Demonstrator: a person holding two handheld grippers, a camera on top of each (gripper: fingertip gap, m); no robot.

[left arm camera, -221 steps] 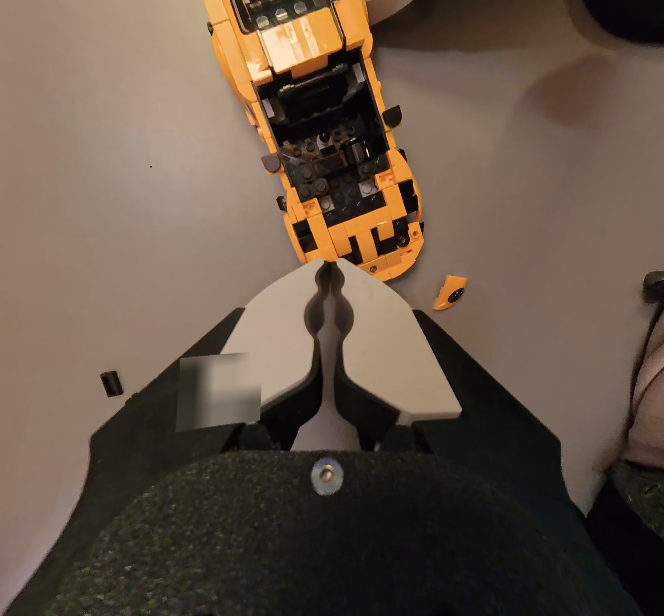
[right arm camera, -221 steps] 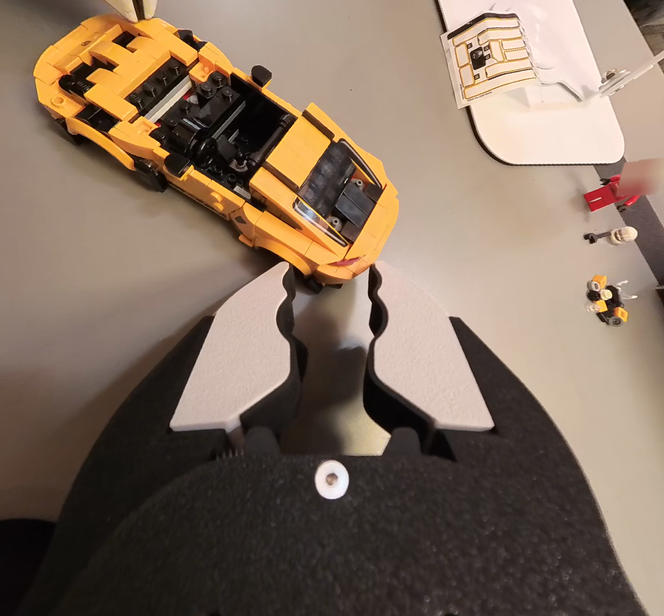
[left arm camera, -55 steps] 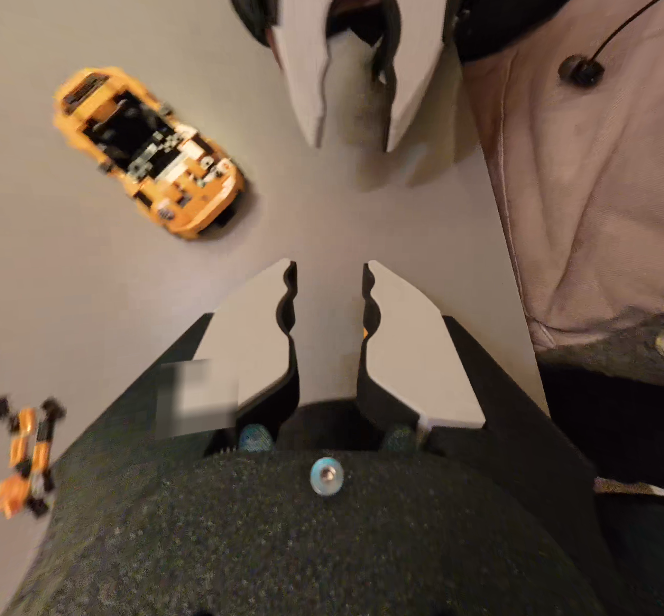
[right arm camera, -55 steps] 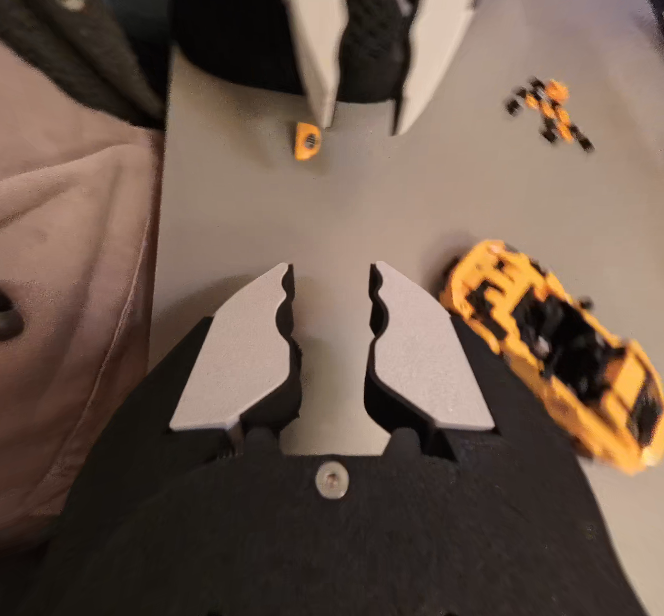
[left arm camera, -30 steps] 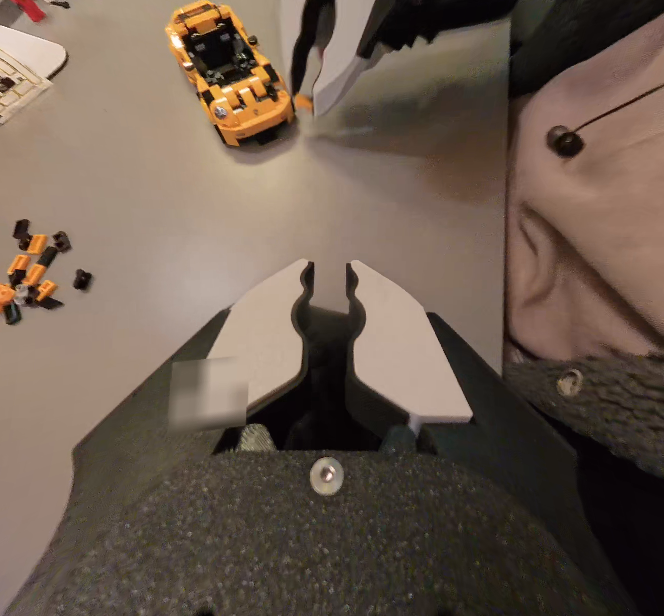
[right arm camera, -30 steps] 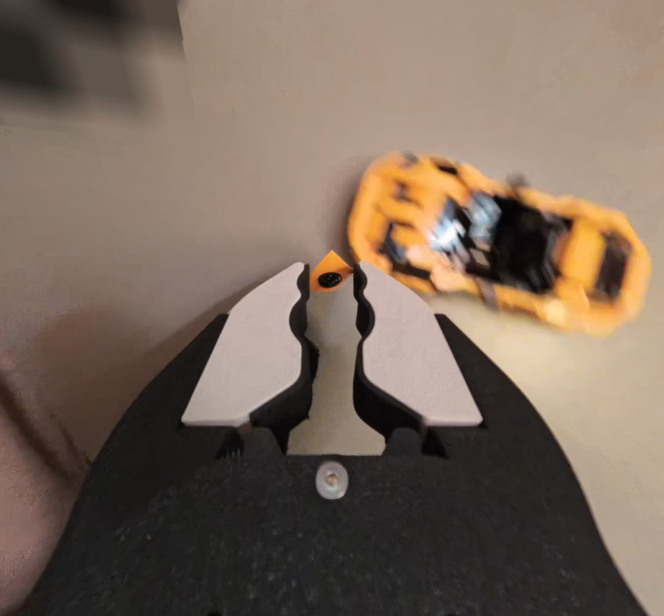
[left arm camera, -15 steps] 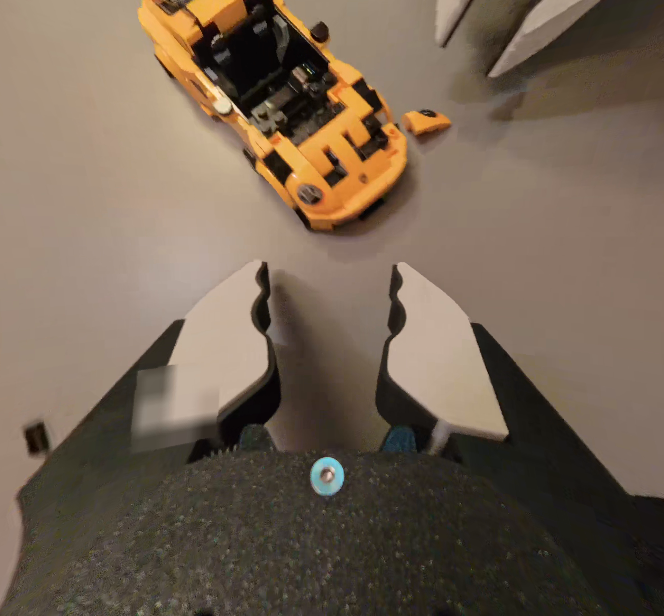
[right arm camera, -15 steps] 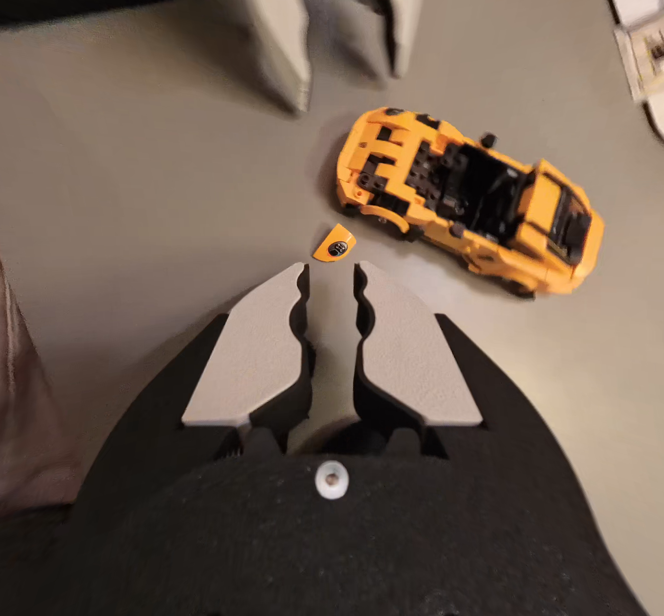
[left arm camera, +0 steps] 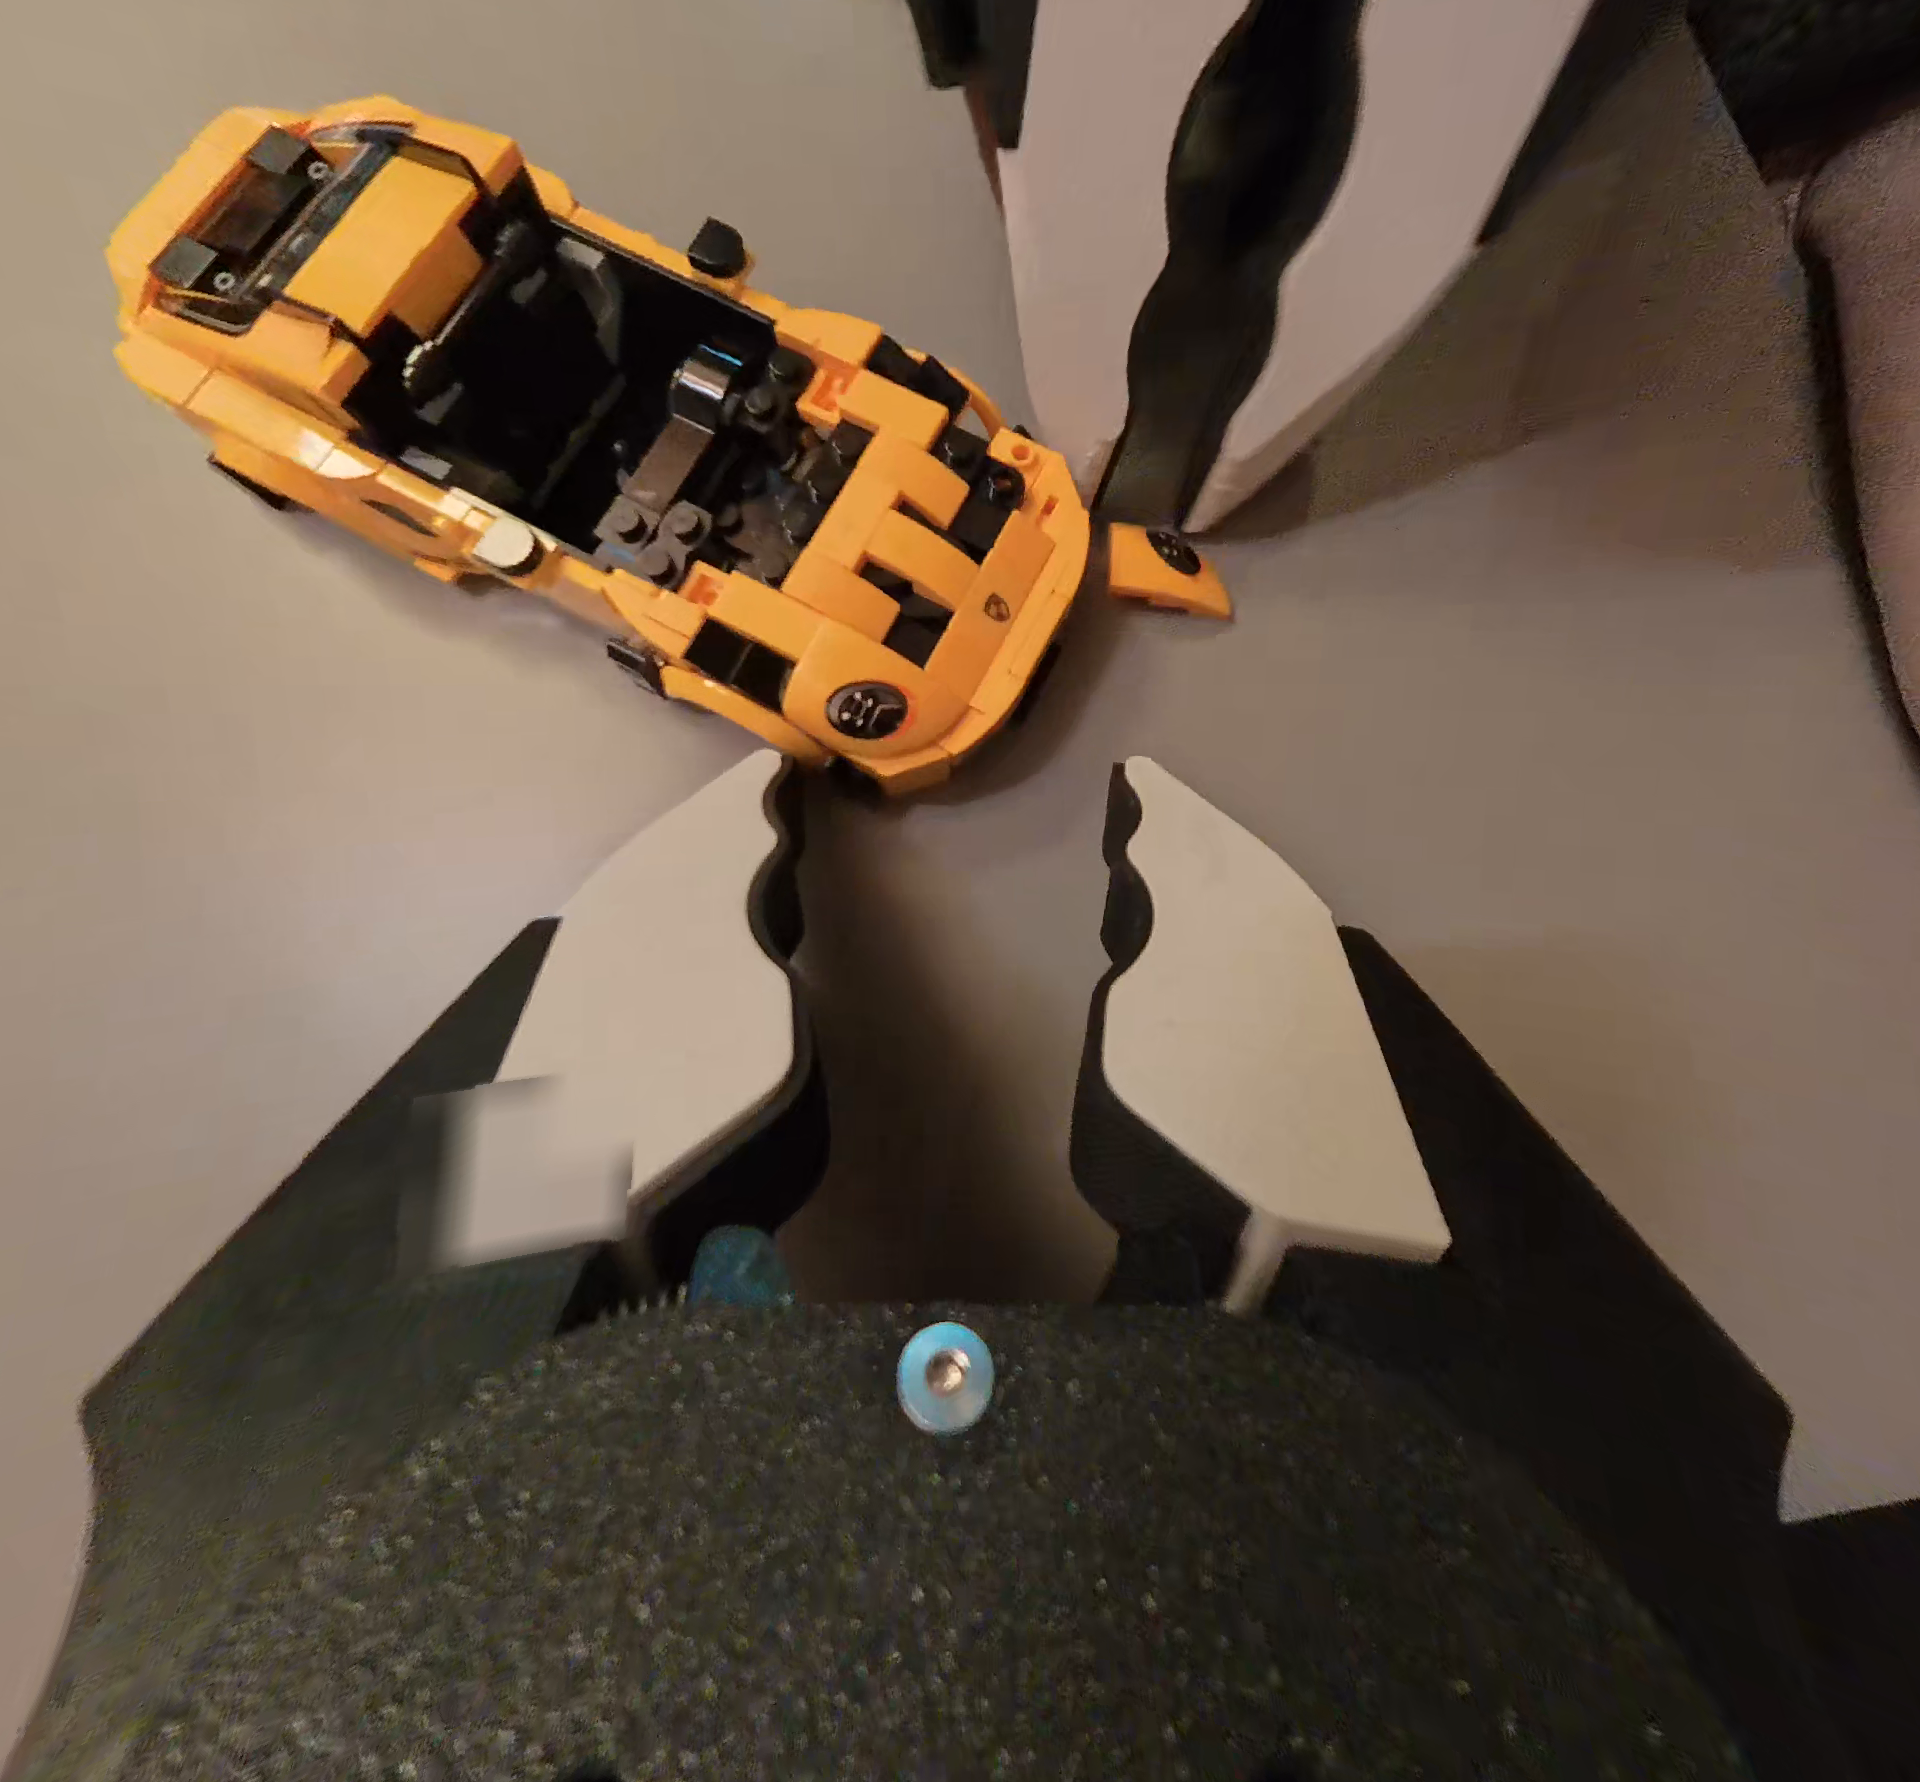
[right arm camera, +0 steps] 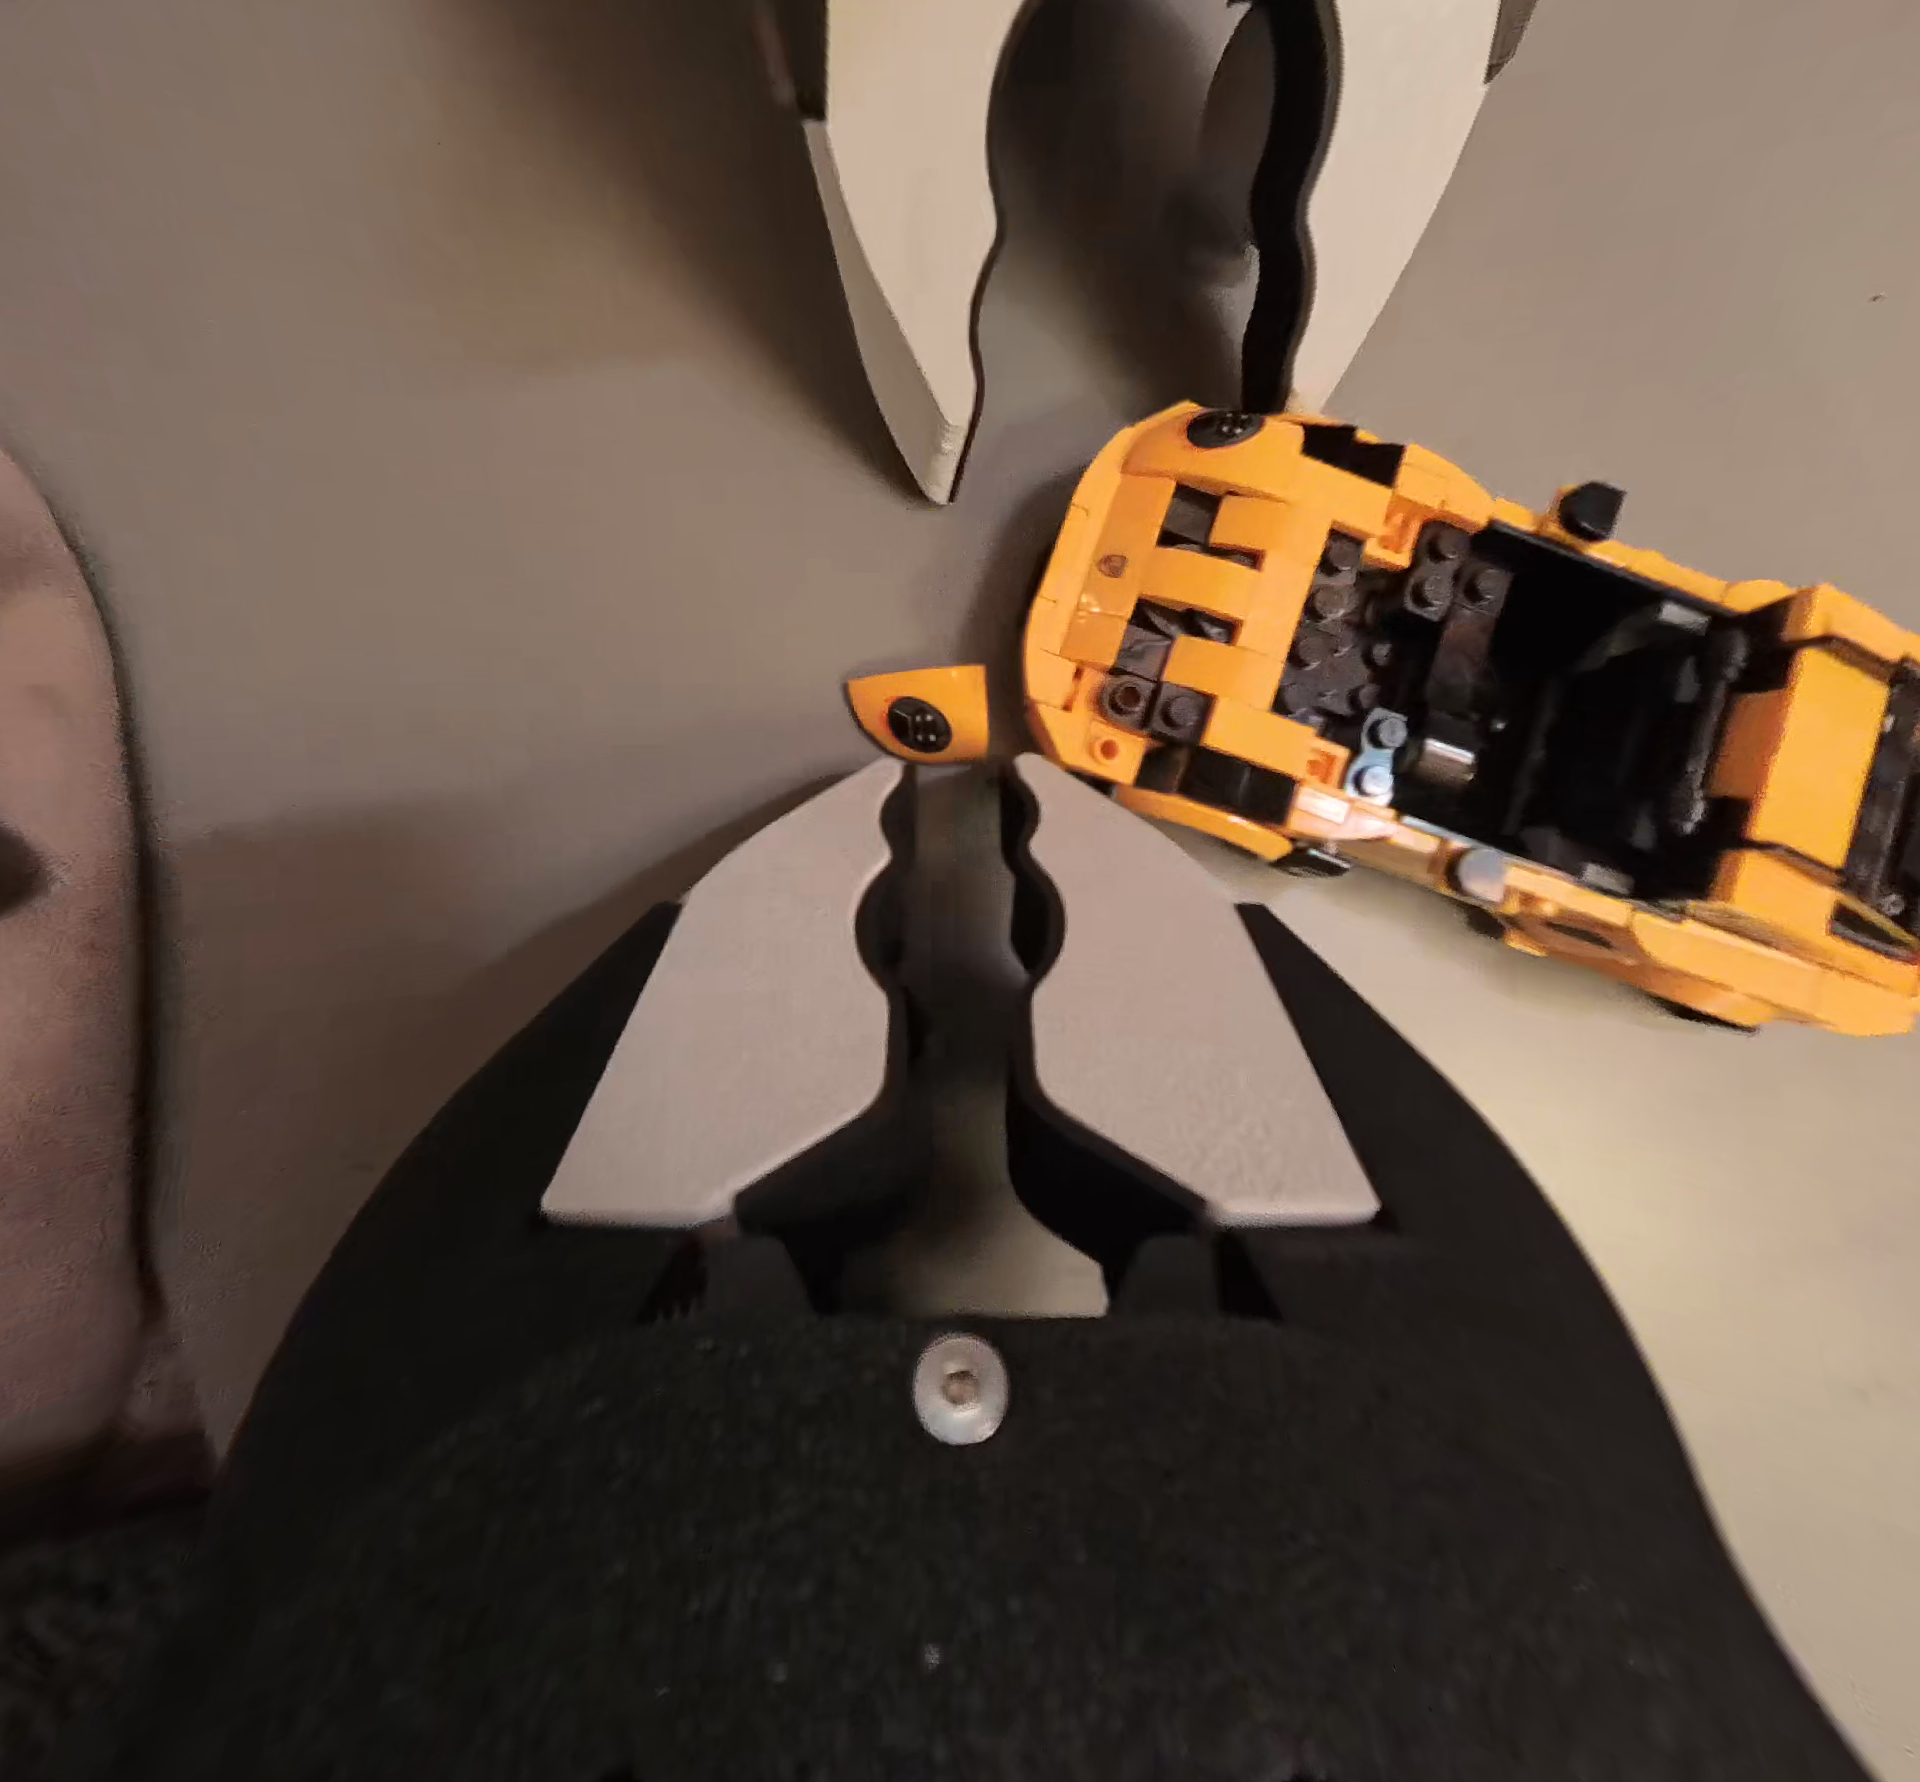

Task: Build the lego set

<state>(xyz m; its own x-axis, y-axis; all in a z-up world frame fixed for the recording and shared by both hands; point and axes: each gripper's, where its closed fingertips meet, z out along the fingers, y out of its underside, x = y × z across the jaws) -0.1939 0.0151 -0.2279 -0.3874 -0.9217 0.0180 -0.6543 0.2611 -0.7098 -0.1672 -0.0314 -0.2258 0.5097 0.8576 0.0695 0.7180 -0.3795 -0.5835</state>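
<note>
- Lego car, orange with black parts, sits on the grey table; its roof is off, so the black cockpit and studs are exposed.
- Left gripper hovers at the car's rounded end, fingers spread wide and grasping nothing. One fingertip is just beside the bodywork near a round black emblem; whether it touches cannot be told.
- Right gripper comes in from the opposite side, fingers parted by a narrow gap and holding nothing.
- Loose orange piece, curved and carrying a round black disc, lies on the table just ahead of the right gripper's tips and just beside the same end of the car. In the left wrist view this piece lies at the tips of the right gripper, between them and the car.
- Both grippers crowd that one end of the car, tips pointing toward each other, with the car's corner and the loose piece between them.
- Pinkish cloth, apparently a person's clothing, fills the left edge of the right wrist view, at the table's edge.
- Right wrist view is slightly blurred, so small detail on the car is soft.
</note>
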